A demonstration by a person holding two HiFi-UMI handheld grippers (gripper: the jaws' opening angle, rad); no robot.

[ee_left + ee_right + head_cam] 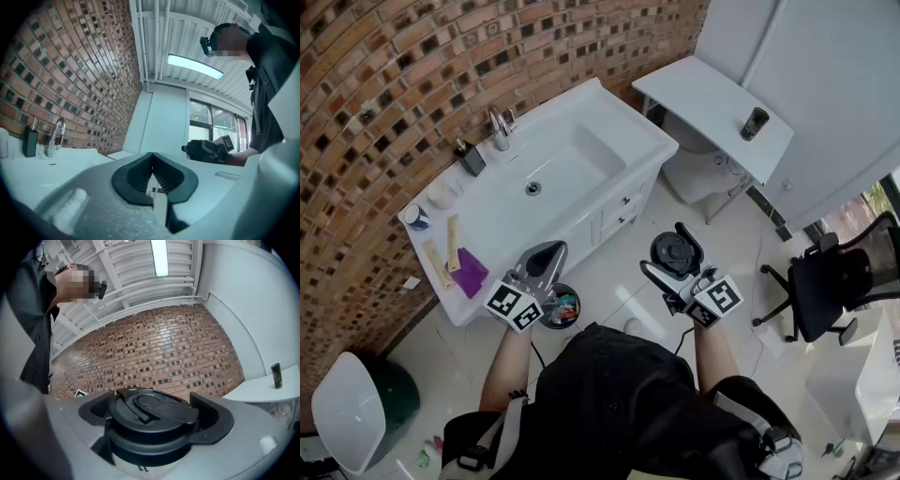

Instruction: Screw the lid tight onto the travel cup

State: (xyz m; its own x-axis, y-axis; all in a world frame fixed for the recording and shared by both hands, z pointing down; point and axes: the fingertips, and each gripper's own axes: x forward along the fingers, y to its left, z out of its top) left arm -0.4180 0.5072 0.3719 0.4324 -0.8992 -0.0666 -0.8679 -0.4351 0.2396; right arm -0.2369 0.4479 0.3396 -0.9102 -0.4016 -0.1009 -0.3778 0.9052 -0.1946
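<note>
The travel cup with its black flip lid [673, 251] hangs in the air above the floor, in front of the person's body. My right gripper [676, 266] is shut on it, one jaw on each side. In the right gripper view the lid [154, 414] fills the space between the two dark pads [212, 414], and a bit of the pale cup body [140, 468] shows below it. My left gripper [542, 265] stands to the left near the washbasin cabinet, shut with nothing in it. Its jaws [152, 180] meet in the left gripper view, where the right gripper [206, 151] shows beyond.
A white washbasin [581, 131] with a faucet [500, 128] stands against the brick wall, with a purple cloth [470, 272] and small items on its left. A small bin [560, 307] sits below. A white table [703, 98] carries a dark can [755, 123]. A black office chair [830, 281] is right.
</note>
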